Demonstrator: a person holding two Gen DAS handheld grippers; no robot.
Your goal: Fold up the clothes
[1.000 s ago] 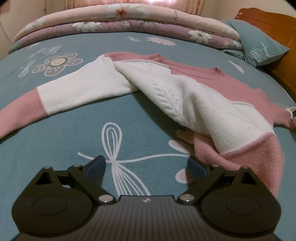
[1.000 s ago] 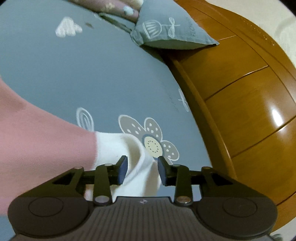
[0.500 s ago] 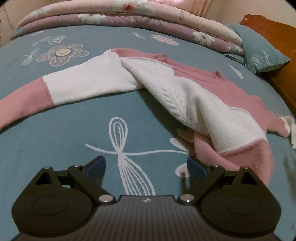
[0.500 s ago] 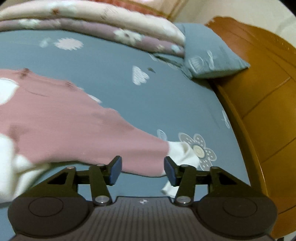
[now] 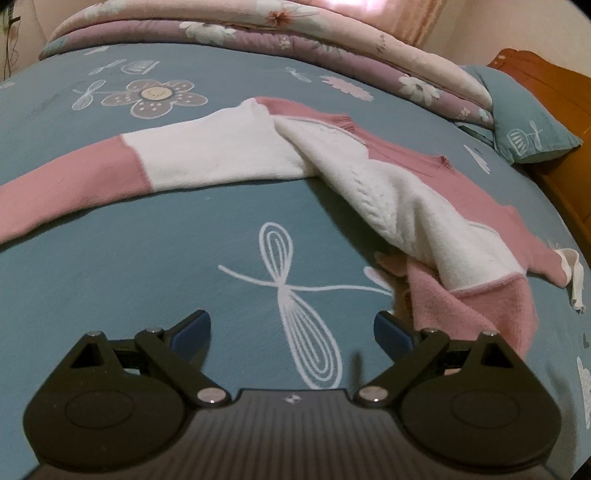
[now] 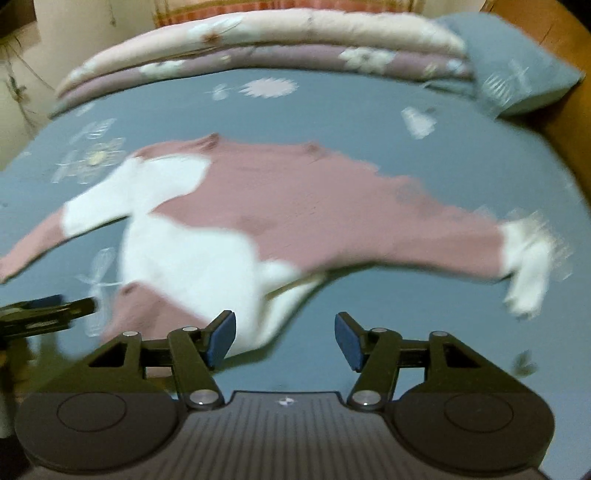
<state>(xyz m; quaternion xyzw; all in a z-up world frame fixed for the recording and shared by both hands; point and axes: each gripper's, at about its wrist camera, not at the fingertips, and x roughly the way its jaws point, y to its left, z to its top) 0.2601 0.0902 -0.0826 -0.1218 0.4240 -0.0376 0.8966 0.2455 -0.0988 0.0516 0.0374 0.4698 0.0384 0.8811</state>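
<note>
A pink and white knitted sweater (image 5: 406, 206) (image 6: 295, 206) lies spread and partly bunched on the blue bedsheet (image 5: 184, 258). One sleeve reaches left (image 5: 92, 177), the other ends in a white cuff (image 6: 528, 258) at the right. My left gripper (image 5: 291, 332) hangs open over bare sheet, its right finger beside the sweater's pink hem. In the blurred right wrist view my right gripper (image 6: 284, 338) is above the sheet with its jaws opening and nothing between them; the white hem lies just beyond its left finger. The left gripper's tip (image 6: 48, 310) shows at that view's left edge.
Folded floral quilts (image 5: 277, 33) lie stacked along the far side of the bed. A blue-grey pillow (image 5: 524, 122) rests at the far right against the wooden headboard (image 5: 554, 85). The sheet carries printed flowers and whisks.
My right gripper let go of the white cuff, drew back and up, and swung left; its jaws widened. The left gripper shifted a little, still open.
</note>
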